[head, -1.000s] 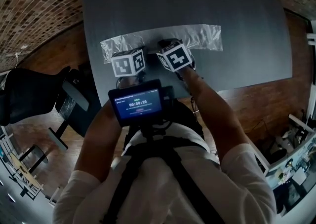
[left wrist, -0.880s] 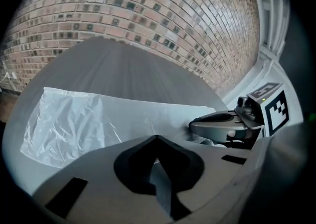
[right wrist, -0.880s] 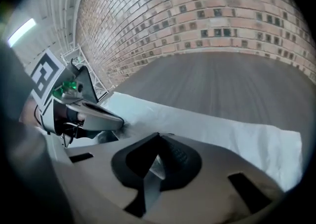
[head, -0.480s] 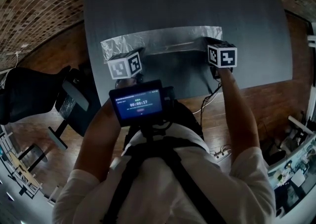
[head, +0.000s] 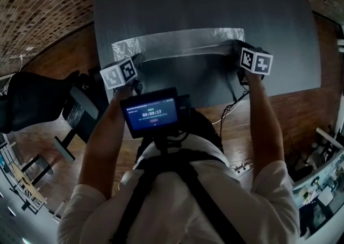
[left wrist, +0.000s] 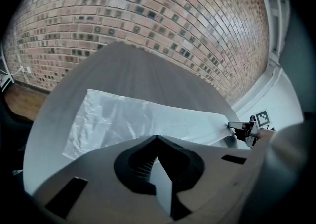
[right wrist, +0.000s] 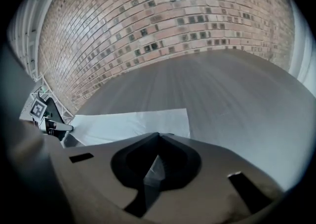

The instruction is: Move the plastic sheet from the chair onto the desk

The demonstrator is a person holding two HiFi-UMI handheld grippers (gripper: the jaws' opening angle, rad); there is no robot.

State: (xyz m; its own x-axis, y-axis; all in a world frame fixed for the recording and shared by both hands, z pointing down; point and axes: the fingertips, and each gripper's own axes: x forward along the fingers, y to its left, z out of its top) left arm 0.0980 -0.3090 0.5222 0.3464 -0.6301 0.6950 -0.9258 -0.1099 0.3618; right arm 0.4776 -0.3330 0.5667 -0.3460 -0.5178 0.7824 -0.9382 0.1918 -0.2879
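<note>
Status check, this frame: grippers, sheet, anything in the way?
Left gripper and right gripper both shut on sheet, one at each end. Sheet spread along desk. Nothing in the way.

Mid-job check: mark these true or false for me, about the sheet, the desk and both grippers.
1. The sheet lies spread on the desk. True.
2. The left gripper is open, clear of the sheet. False: its jaws are shut on the sheet's left end.
3. The right gripper is shut on the sheet. True.
4. Both grippers hold the sheet at its middle. False: they hold it at opposite ends.
</note>
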